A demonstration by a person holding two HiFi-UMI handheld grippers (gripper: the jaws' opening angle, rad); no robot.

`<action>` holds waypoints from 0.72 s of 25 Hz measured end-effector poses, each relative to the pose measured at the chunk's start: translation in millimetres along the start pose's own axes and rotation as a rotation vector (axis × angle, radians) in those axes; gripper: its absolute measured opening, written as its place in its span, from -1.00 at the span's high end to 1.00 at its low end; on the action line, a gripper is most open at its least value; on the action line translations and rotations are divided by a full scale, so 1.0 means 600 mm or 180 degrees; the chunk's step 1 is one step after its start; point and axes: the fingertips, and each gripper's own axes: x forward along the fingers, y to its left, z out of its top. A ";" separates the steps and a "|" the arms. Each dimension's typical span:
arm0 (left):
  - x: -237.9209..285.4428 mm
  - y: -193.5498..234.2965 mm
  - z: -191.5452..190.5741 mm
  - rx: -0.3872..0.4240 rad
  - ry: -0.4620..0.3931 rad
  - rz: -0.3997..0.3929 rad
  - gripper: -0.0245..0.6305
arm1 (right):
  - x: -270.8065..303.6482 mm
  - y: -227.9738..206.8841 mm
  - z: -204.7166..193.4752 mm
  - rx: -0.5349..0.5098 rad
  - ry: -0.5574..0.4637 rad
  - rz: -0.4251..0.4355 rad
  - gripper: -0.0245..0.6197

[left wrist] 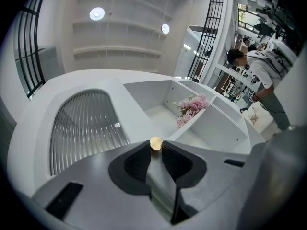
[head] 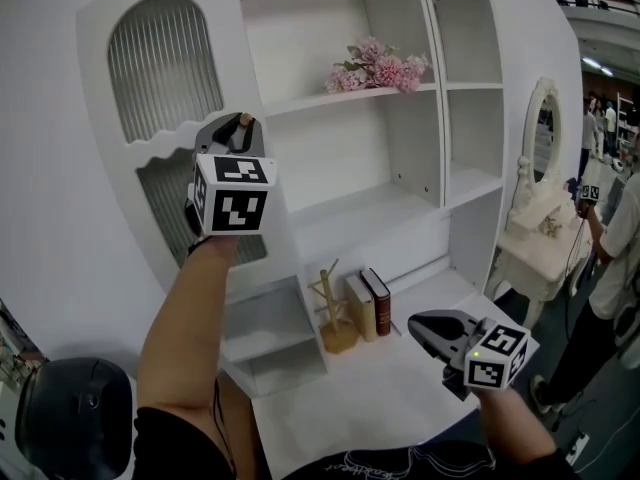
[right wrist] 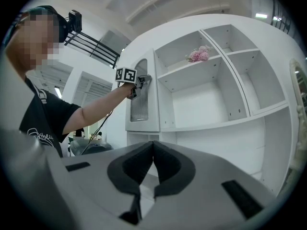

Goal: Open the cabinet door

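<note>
The white cabinet door [head: 165, 63] has an arched pane of ribbed glass and a small gold knob [left wrist: 156, 143] at its right edge. My left gripper [head: 238, 128] is raised to that edge, and both pads are shut on the knob [head: 245, 120]. In the left gripper view the door [left wrist: 84, 128] lies flat against the cabinet front. The right gripper view shows the left gripper [right wrist: 139, 80] at the door [right wrist: 140, 99] from the side. My right gripper [head: 415, 326] hangs low at the right over the white counter, shut, with nothing between its fingers [right wrist: 153, 145].
Open shelves fill the cabinet right of the door, with pink flowers [head: 380, 68] on the upper one. Books [head: 370, 303] and a wooden stand [head: 335, 323] sit on the counter. A white vanity with a mirror [head: 540, 218] and a person [head: 615, 258] are at the right.
</note>
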 end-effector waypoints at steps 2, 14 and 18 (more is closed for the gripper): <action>-0.011 0.000 0.008 -0.0024 -0.0012 -0.0020 0.69 | -0.004 0.006 0.003 -0.0017 -0.0022 0.0014 0.91; -0.102 0.003 0.051 -0.0223 -0.0031 -0.0110 0.70 | -0.044 0.040 0.010 -0.0148 -0.0014 0.0054 0.91; -0.128 0.008 0.061 -0.0354 -0.0043 -0.0136 0.70 | -0.069 0.037 0.007 -0.0143 -0.0023 0.0020 0.91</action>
